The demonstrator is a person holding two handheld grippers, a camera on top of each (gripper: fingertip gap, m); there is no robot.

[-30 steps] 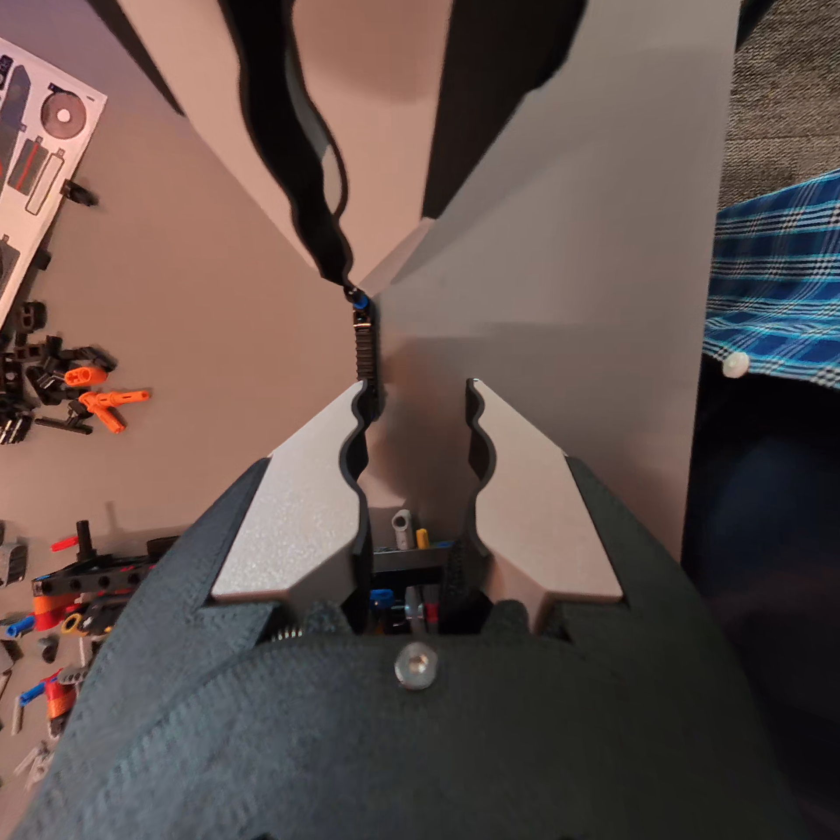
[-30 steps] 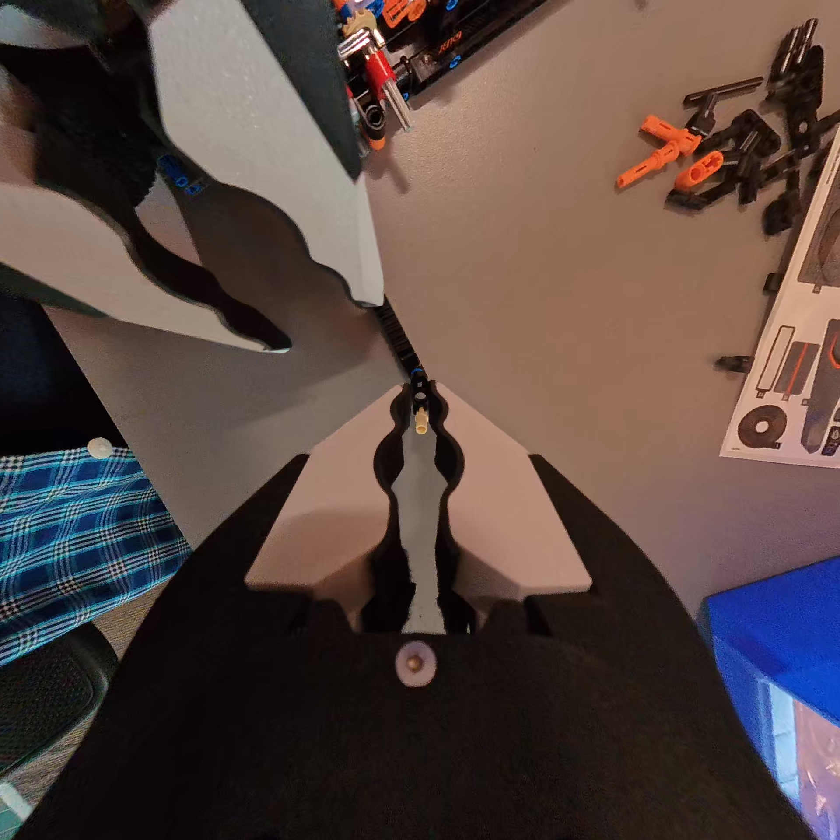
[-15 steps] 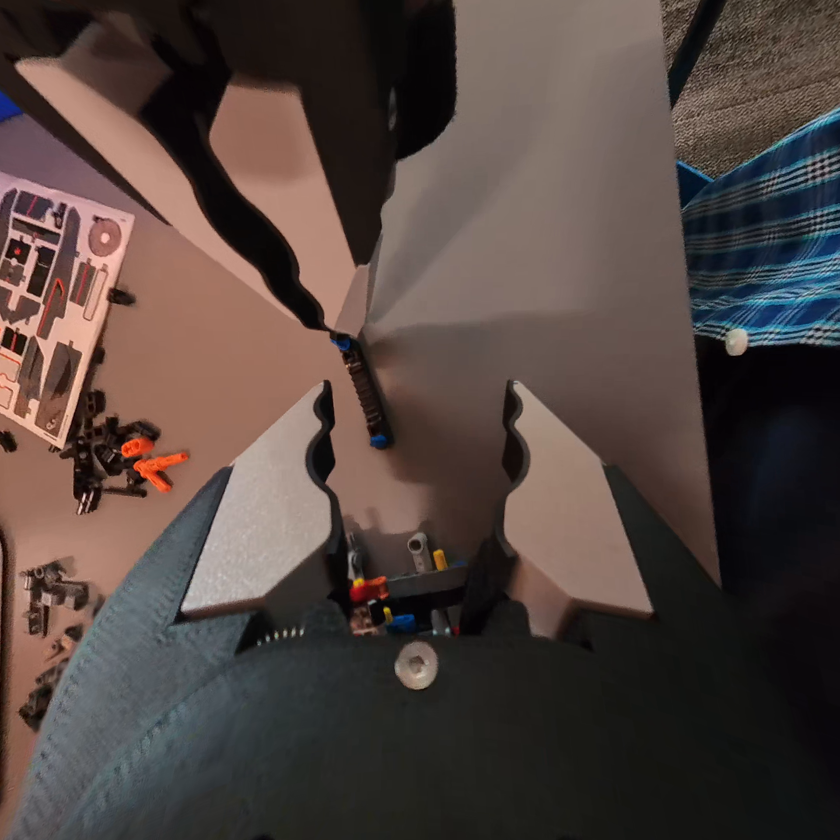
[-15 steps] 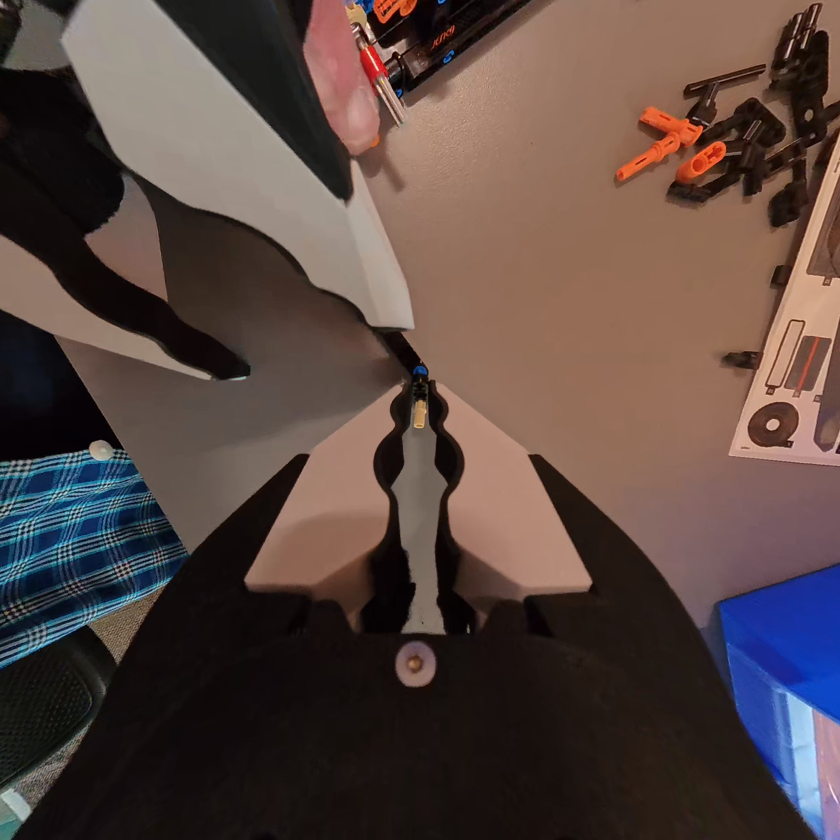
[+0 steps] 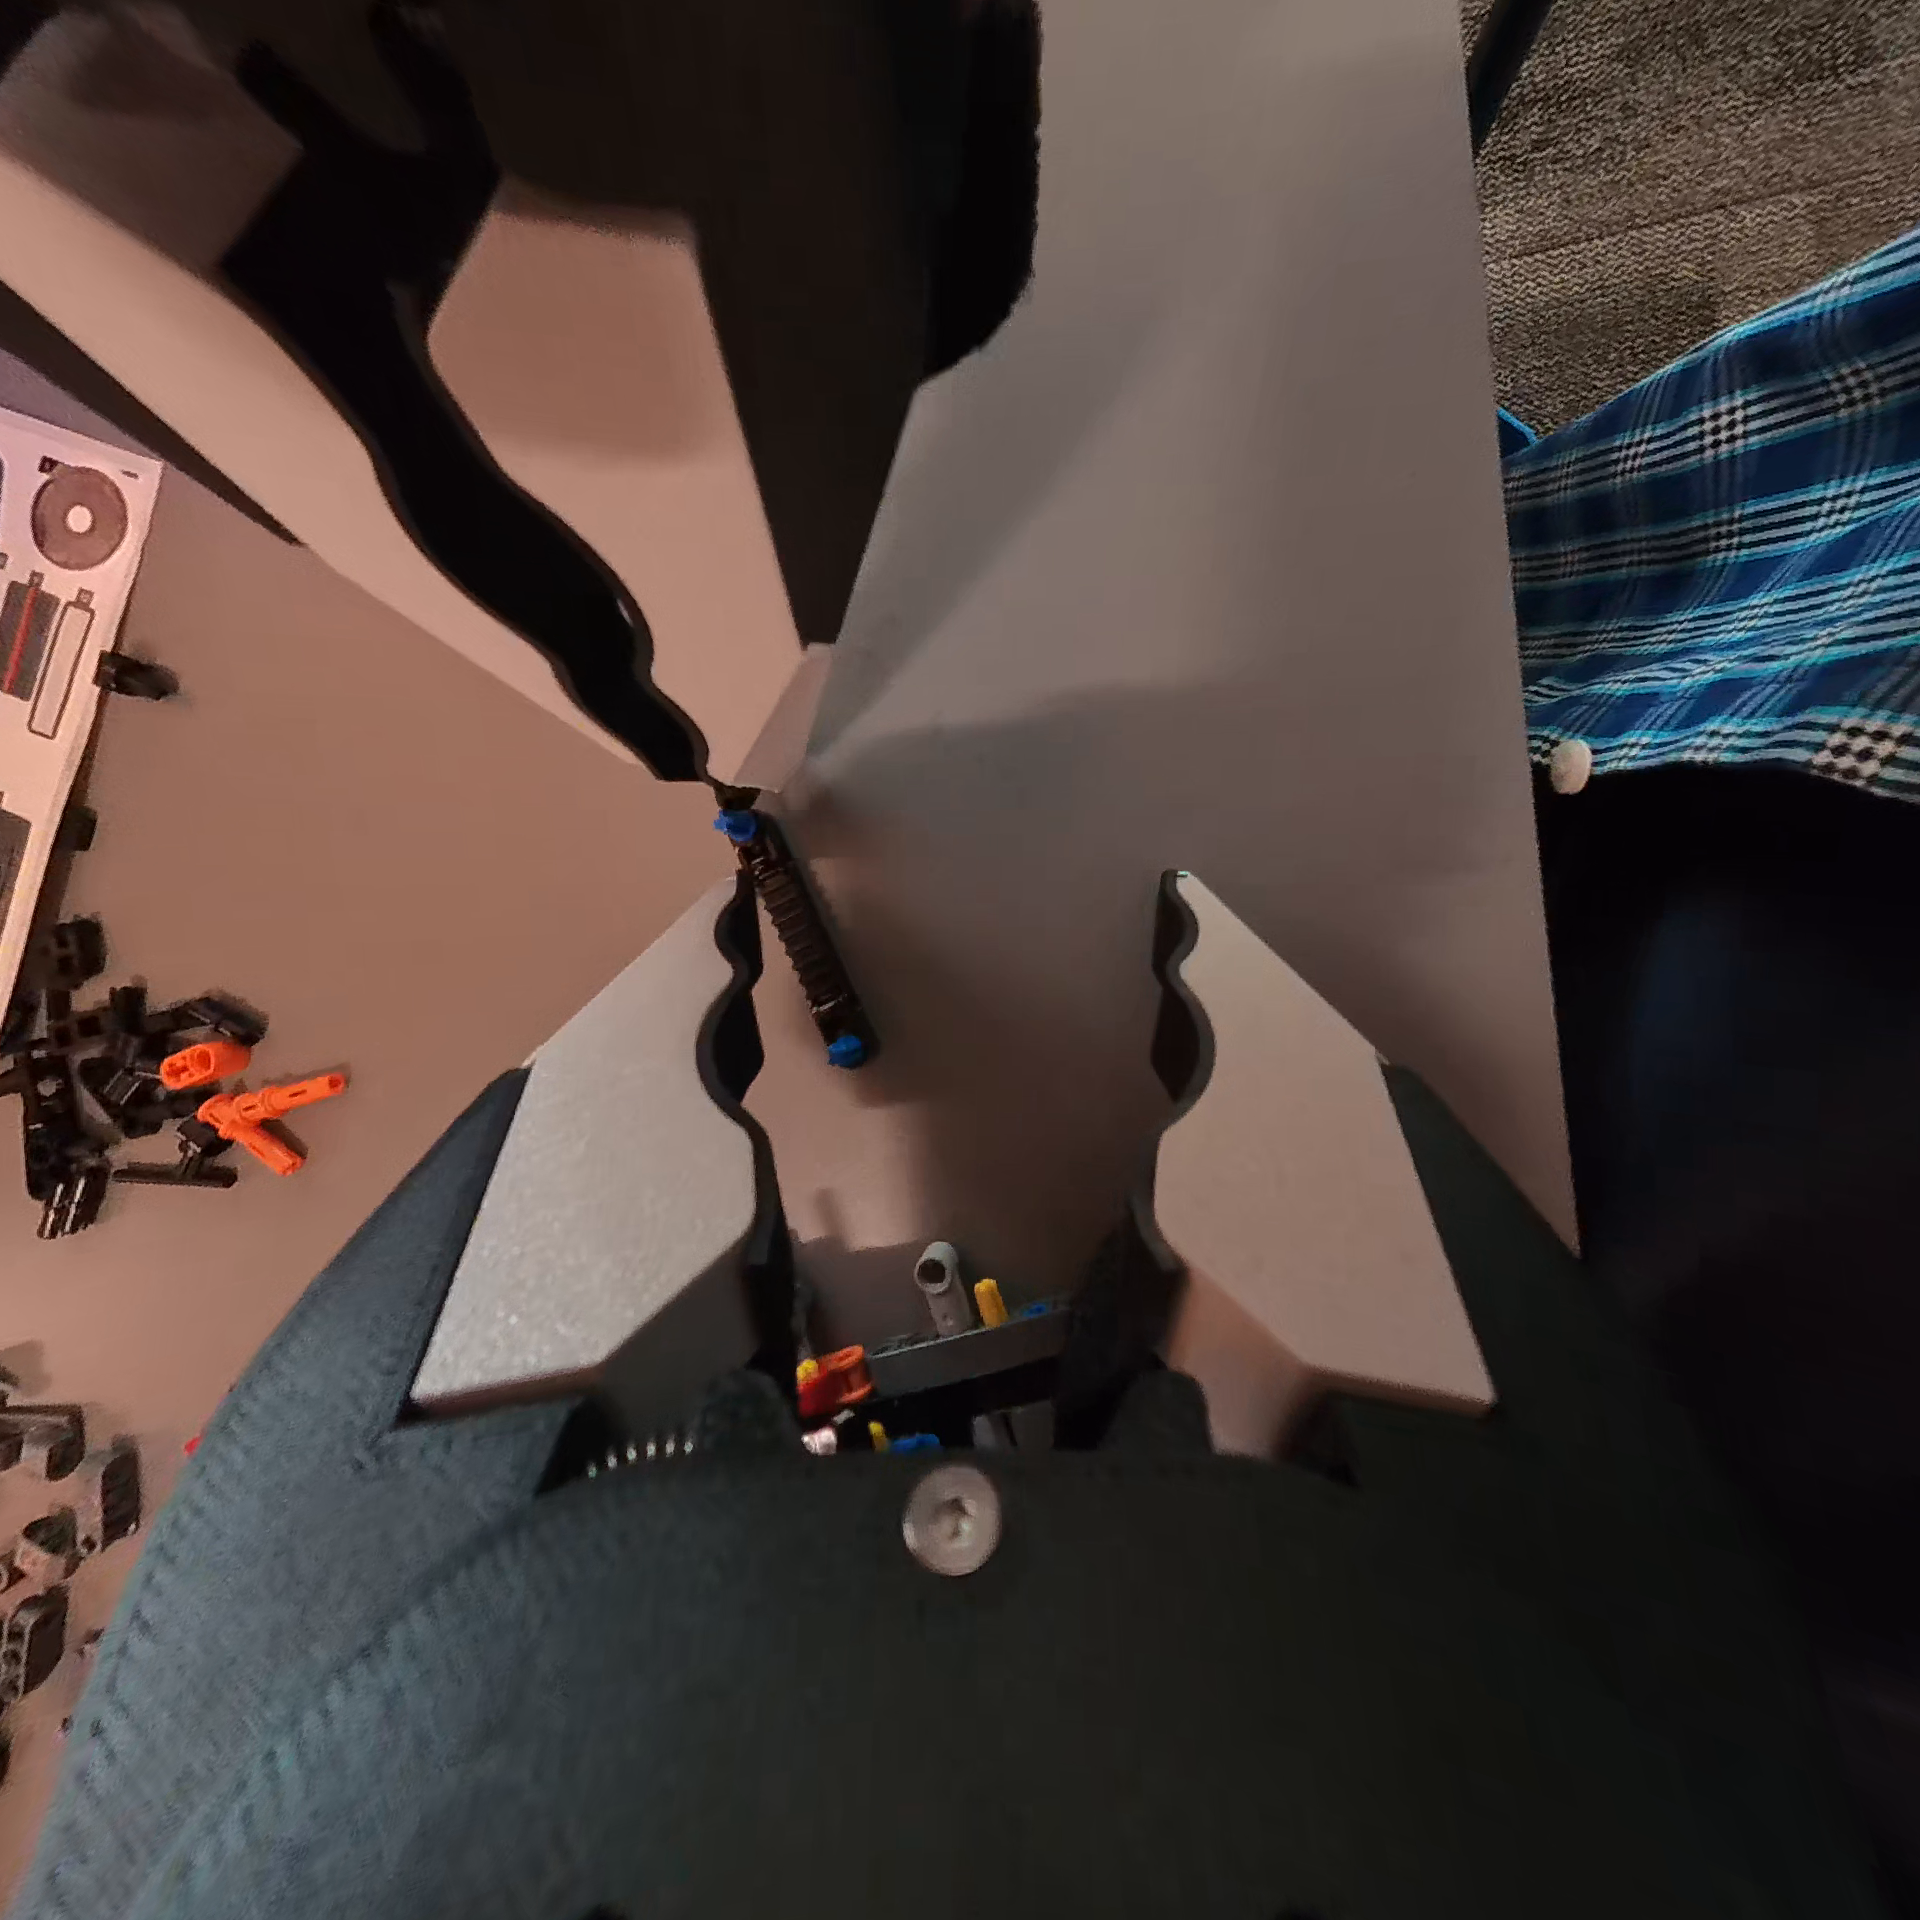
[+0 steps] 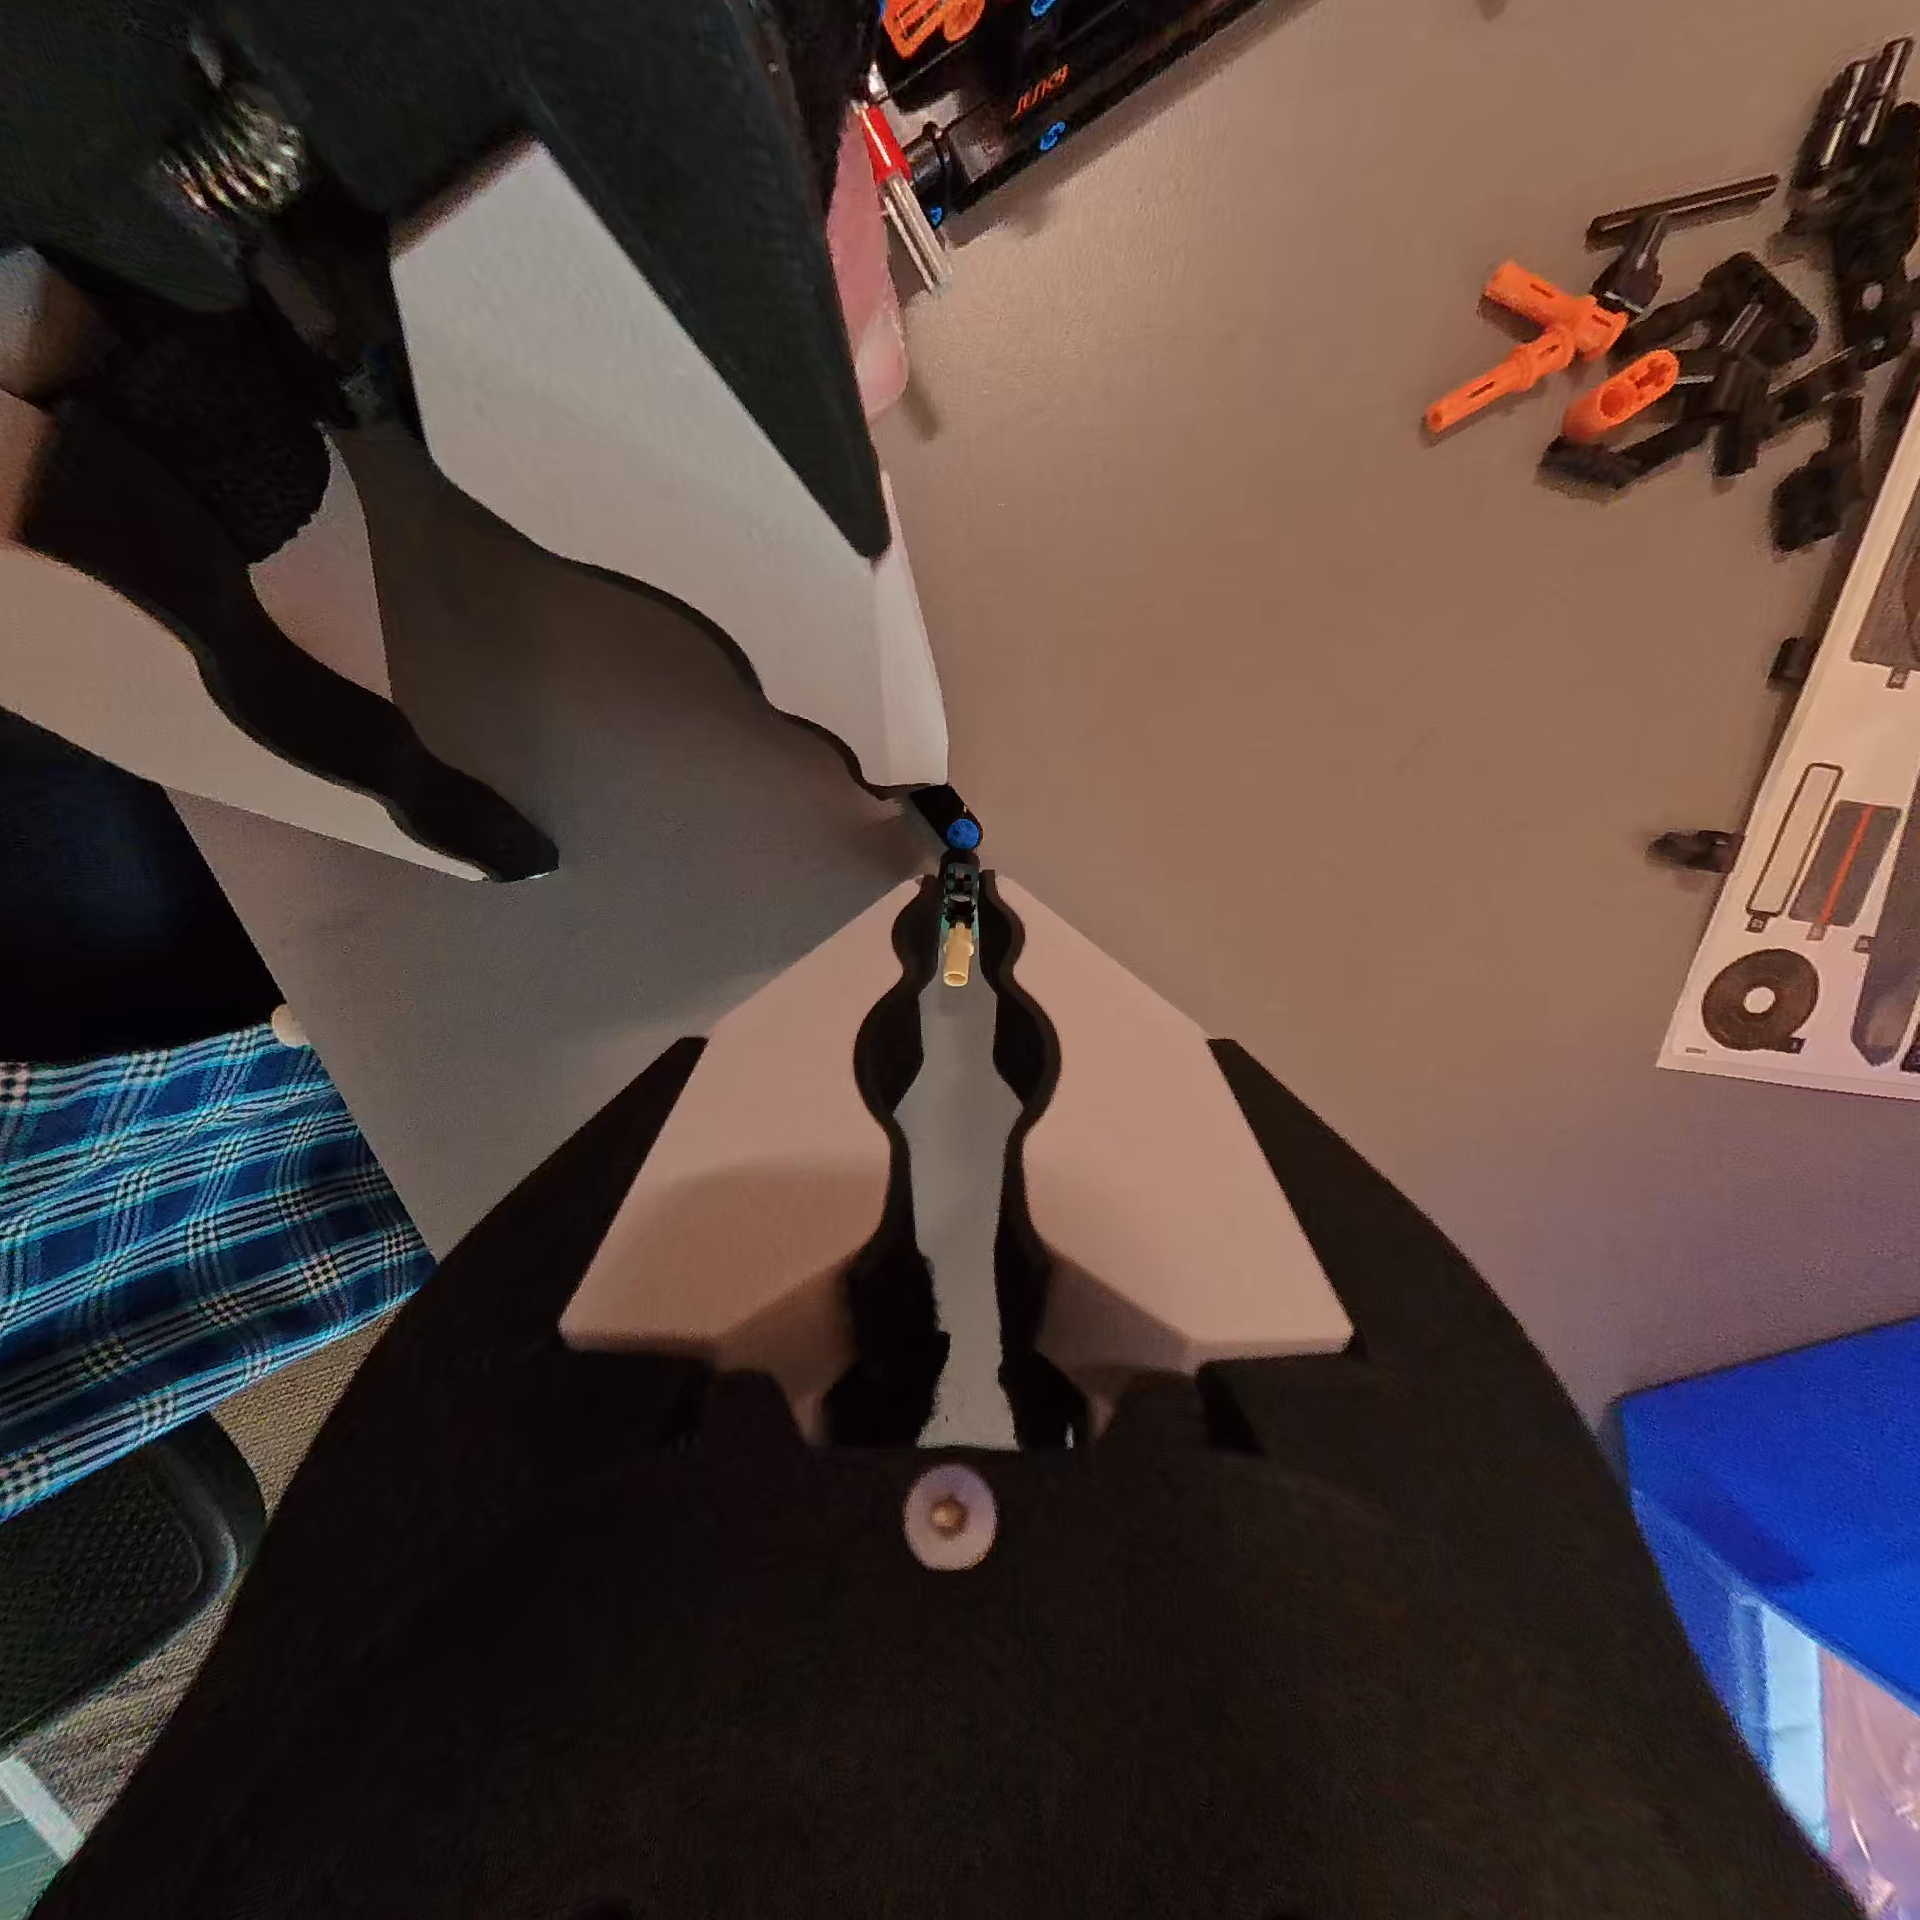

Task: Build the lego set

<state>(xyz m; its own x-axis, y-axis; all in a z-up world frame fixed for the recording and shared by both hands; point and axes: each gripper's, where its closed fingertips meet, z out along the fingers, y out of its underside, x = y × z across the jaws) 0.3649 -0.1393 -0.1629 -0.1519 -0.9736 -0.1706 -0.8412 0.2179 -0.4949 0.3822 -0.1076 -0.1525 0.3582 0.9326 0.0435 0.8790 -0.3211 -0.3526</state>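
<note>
A grey worktop [image 6: 1299, 623] carries the scattered parts of a lego set, with the edge of a person's blue plaid shirt [image 5: 1714, 540] showing beside it. The left tool [image 5: 956, 997] hangs over the worktop with its two fingers spread wide and nothing between them; a black ribbed lego beam [image 5: 805, 940] with a blue pin at each end lies in that gap, close by the inner edge of the left tool's left finger, though contact cannot be told. Facing it, the right tool [image 6: 958, 894] has its fingers drawn nearly together and pinches a small black lego piece with a tan pin [image 6: 957, 954] at its tips; in the left wrist view the right tool's [image 5: 717, 779] tips come down right at the beam's far blue pin. In the right wrist view that blue-pinned beam end [image 6: 954, 821] pokes out from under one left-tool finger, just ahead of the pinched piece. A white sticker sheet [image 6: 1829, 831] lies along the worktop's side, and a blue box [image 6: 1787, 1475] stands at the near corner. A partly built black lego assembly [image 6: 1049, 94] with orange and blue details sits at the far edge. Next to the sheet is a loose heap of black lego parts [image 6: 1766, 343] with orange connectors [image 6: 1538, 343] among them. More small pieces, grey, yellow and red [image 5: 935, 1330], show low between the left tool's fingers.
</note>
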